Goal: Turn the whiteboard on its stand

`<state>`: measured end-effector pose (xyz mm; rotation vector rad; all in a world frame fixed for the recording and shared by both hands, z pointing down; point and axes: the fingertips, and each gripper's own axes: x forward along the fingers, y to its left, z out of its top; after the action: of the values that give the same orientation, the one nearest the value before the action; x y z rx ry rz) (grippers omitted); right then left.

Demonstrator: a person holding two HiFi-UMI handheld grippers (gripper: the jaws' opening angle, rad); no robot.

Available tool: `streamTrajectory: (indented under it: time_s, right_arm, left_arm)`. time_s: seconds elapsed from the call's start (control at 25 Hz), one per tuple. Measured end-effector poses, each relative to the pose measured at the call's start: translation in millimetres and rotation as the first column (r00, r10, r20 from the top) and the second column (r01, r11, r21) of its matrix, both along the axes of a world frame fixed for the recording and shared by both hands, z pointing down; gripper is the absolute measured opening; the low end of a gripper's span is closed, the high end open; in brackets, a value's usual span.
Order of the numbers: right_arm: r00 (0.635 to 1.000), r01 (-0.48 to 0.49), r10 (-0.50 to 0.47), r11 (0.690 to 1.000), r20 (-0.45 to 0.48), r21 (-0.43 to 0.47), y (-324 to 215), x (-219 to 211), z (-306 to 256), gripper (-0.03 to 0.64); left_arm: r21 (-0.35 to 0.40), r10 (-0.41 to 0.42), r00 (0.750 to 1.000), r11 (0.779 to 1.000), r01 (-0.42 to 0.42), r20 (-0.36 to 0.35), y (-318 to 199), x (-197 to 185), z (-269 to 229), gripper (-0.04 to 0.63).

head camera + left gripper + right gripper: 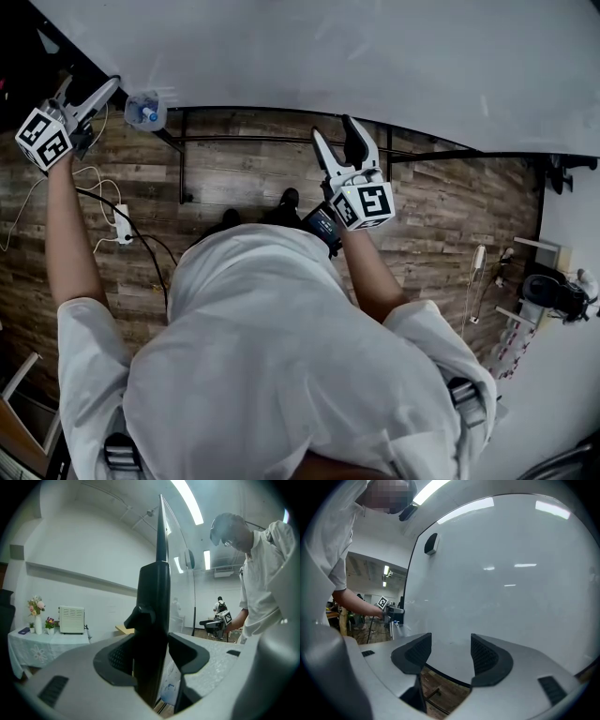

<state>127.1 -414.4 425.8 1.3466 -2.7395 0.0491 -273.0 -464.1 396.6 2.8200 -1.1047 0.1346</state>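
Nearest the head camera, a person in a white shirt (272,356) is holding both arms out. The right gripper (335,127) is hovering just short of the whiteboard (375,66), near the middle of its long edge. Its jaws are standing wide with nothing between them, and past them the right gripper view is showing only the board's blank face and dark lower rim. The left gripper (101,92) is reaching out to the board's left end. There its jaws are clamping the dark edge frame, which is running straight up between them in the left gripper view. The whiteboard is lying tilted across the top of the head view, above its stand (272,141), whose black bars are crossing under it. A bottle (143,111) with a blue cap is showing just beside the left gripper, by the board's edge. Below, a power strip (122,225) and its cables are lying on the wooden floor (441,216). Far off in the left gripper view, a cloth-covered worktop (28,644) is carrying flowers (35,606) and a white appliance (71,619).
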Motion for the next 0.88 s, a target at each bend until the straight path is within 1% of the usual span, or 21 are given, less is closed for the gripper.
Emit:
streamTrajectory:
  time_s: [0.44, 0.68, 0.88]
  right_arm:
    - [1.0, -0.005, 0.005, 1.0, -0.001, -0.001, 2, -11, 6, 0.259]
    - [0.999, -0.035, 0.035, 0.999, 0.003, 0.001, -6, 5, 6, 0.256]
    - [1.0, -0.017, 0.017, 1.0, 0.006, -0.008, -5, 0, 7, 0.255]
  left_arm:
    - [-0.005, -0.021, 1.0, 1.0, 0.021, 0.001, -2, -24, 5, 0.23]
    - [-0.011, -0.028, 0.999, 1.0, 0.028, 0.018, -3, -27, 6, 0.23]
    - [-0.015, -0.028, 0.999, 0.999, 0.028, 0.024, -2, -27, 2, 0.23]
